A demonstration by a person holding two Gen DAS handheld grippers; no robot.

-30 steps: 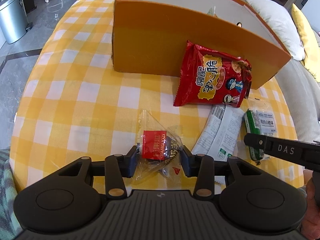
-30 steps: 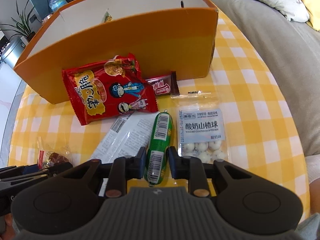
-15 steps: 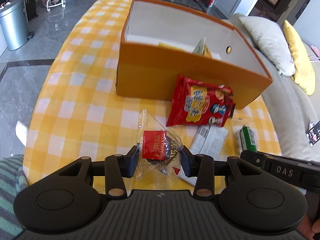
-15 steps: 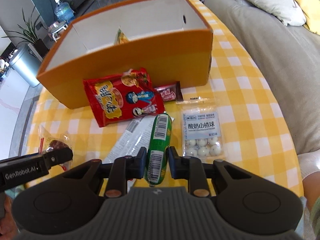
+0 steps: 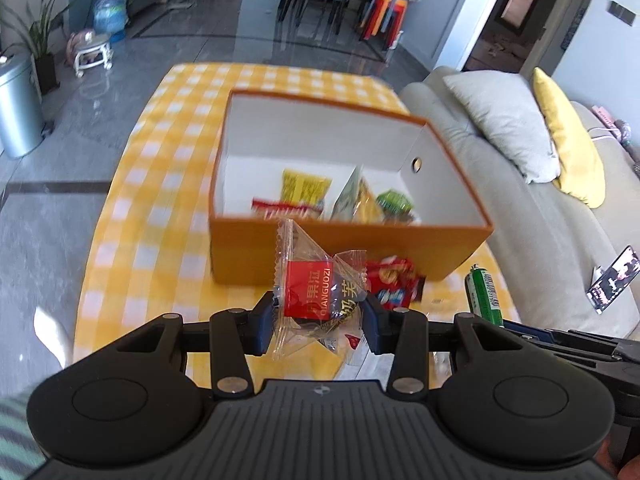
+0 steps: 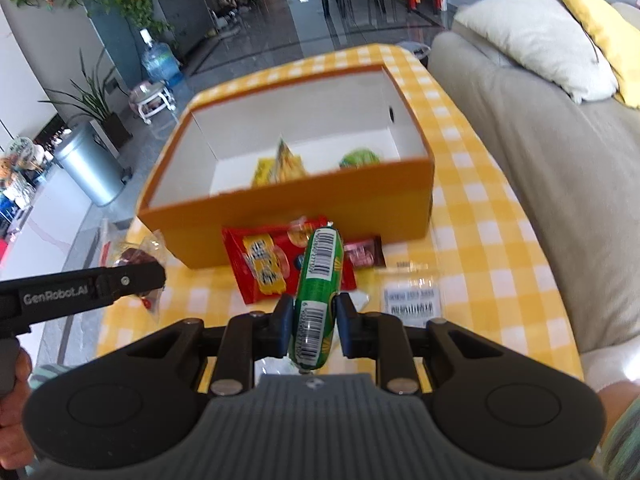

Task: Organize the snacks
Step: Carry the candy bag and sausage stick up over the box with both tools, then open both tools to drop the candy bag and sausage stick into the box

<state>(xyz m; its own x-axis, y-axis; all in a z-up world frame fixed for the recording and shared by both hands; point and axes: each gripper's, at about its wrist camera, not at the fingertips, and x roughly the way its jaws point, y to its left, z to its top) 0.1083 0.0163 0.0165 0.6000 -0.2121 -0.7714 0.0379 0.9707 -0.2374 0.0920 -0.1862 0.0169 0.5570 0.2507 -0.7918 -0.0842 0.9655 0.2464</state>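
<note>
Both jaws clamped: left gripper [image 5: 318, 320] pinches a clear-wrapped candy with a red label [image 5: 316, 300] across its middle, right gripper [image 6: 313, 322] squeezes a green sausage stick [image 6: 318, 292] near its lower end, most of its length poking out forward past the pads. Both loads are held up off the yellow check tablecloth [image 5: 132, 216], on the near side of the orange box [image 5: 340, 254]. Candy looks light, wrapper crinkly and slick, loose ends flopping outside the pads; grip on the solid lump under the label is the right spot, film alone would likely slip. Sausage looks firm-ish but squashy, glossy casing, long lever arm forward, so it may pivot in the pads; a mid-length hold would be steadier. Box is open-topped, white inside, already holding a yellow packet [image 5: 306, 190], a green-topped item [image 6: 359, 159] and others toward its near wall. On the cloth just near the box: red chip bag [image 6: 260, 266], small dark red bar [image 6: 362, 254], clear bag of white balls [image 6: 412, 304]. Next, I judge, carry both over the near wall and release inside.
</note>
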